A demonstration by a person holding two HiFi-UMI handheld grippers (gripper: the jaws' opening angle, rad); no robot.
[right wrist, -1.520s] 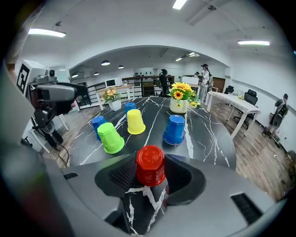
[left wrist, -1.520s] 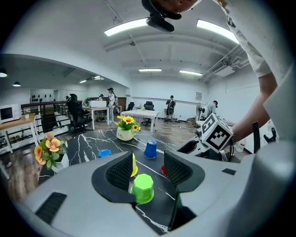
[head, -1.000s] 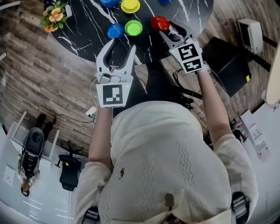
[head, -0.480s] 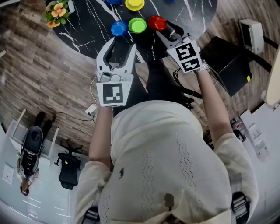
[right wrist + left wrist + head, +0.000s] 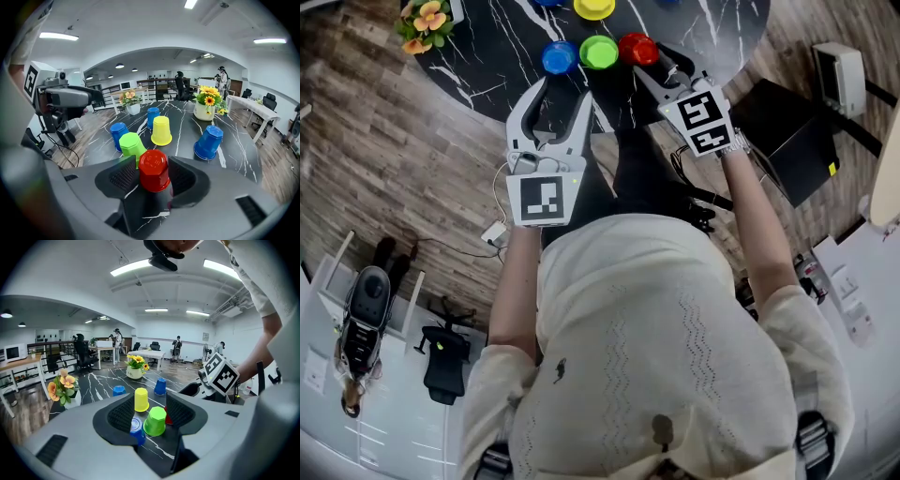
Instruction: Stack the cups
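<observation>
Several upturned cups stand on the black marble table (image 5: 487,66). In the head view a blue cup (image 5: 559,57), a green cup (image 5: 599,51) and a red cup (image 5: 637,47) form a row, with a yellow cup (image 5: 594,7) beyond. My right gripper (image 5: 656,62) straddles the red cup (image 5: 153,166). Its jaws have just been opening, and the pads stand at the cup's sides without pressing. My left gripper (image 5: 561,94) hangs open near the table's edge. It faces the green cup (image 5: 155,421) and blue cup (image 5: 136,427) and holds nothing.
Further blue cups (image 5: 208,142) (image 5: 151,117) stand deeper on the table, near the yellow cup (image 5: 161,130). A white pot of sunflowers (image 5: 208,105) is at the far side and an orange flower pot (image 5: 424,21) at the left edge. Wood floor surrounds the table.
The red cup and my right gripper have shifted left, so the red cup now stands close beside the green one. The left gripper has stayed in place.
</observation>
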